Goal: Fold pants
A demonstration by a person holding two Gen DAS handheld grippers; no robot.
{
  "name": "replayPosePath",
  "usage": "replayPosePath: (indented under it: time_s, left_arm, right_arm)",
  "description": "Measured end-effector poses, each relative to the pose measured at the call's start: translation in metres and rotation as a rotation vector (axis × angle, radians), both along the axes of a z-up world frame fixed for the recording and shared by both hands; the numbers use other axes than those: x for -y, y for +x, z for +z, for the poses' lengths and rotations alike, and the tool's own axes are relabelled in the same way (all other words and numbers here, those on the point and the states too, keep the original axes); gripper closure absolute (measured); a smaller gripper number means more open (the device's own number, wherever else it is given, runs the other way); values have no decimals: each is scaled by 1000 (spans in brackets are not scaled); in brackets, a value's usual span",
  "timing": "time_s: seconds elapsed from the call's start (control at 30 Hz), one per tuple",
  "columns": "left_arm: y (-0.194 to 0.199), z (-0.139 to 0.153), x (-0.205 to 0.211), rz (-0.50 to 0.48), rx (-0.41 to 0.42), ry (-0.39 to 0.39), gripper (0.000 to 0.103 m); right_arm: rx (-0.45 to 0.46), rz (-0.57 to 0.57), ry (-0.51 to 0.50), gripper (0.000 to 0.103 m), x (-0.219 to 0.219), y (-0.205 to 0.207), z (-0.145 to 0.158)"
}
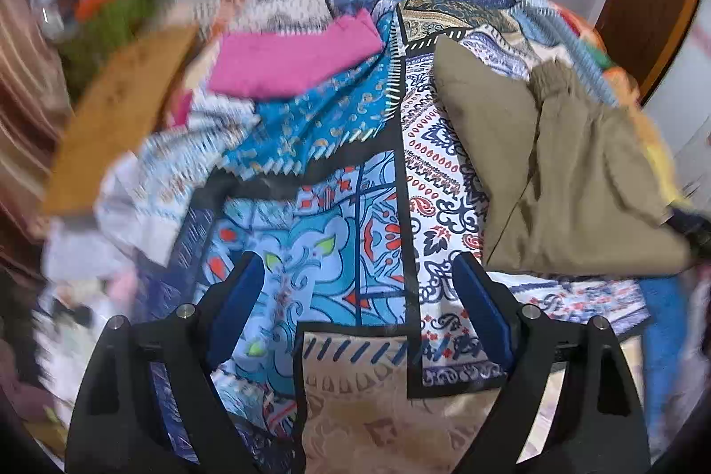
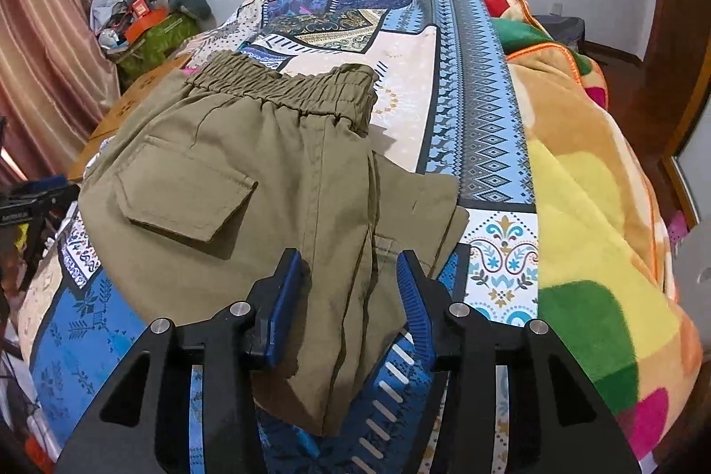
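Observation:
Olive pants [image 2: 231, 172] lie folded on the patterned bedsheet [image 2: 480, 118], with the elastic waistband at the far end and a pocket flap facing up. My right gripper [image 2: 349, 254] stands at their near end, its blue pads shut on a creased bunch of the fabric whose corner hangs toward the camera. In the left wrist view the pants [image 1: 555, 163] lie off to the right. My left gripper [image 1: 357, 258] hovers over the bedsheet [image 1: 337, 207] to their left, jaws wide open with nothing between them. That view is blurred.
A folded pink cloth [image 1: 293, 61] lies farther up the bed. A brown cardboard box [image 1: 120, 109] and a pile of clutter [image 2: 151, 16] stand off the bed's left side by a curtain [image 2: 40, 52]. A colourful fleece blanket [image 2: 591, 207] covers the right side.

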State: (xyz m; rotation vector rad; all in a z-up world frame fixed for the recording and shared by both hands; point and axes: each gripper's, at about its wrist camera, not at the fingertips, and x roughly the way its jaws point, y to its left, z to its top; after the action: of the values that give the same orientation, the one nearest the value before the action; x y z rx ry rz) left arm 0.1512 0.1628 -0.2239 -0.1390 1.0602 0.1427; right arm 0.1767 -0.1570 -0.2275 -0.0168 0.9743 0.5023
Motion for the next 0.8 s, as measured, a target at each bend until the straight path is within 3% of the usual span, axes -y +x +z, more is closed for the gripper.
replayPosePath:
  time_s: [0.07,0.27,0.37,0.57,0.67,0.8]
  left_arm:
    - [2,10,-8,6,26,-56,15]
    - [40,33,32,-118,98,-11,15]
    - [69,36,60,-214,107,-40,15]
    - [132,20,100,-354,45,-61,15]
    - [157,1,99,-319,-2,-13,15]
    - [167,-18,87,-293,-21,-62,9]
  right_arm:
    - [-4,-6,7,62,1,0,3]
    - [42,-25,47,62,0,5,22]
    - [62,-30,86,61,-2,16,30]
    - [58,-9,99,61,-14,53,29]
    - [12,1,105,61,-23,79,18]
    - [-97,39,130,61,-36,104,-1]
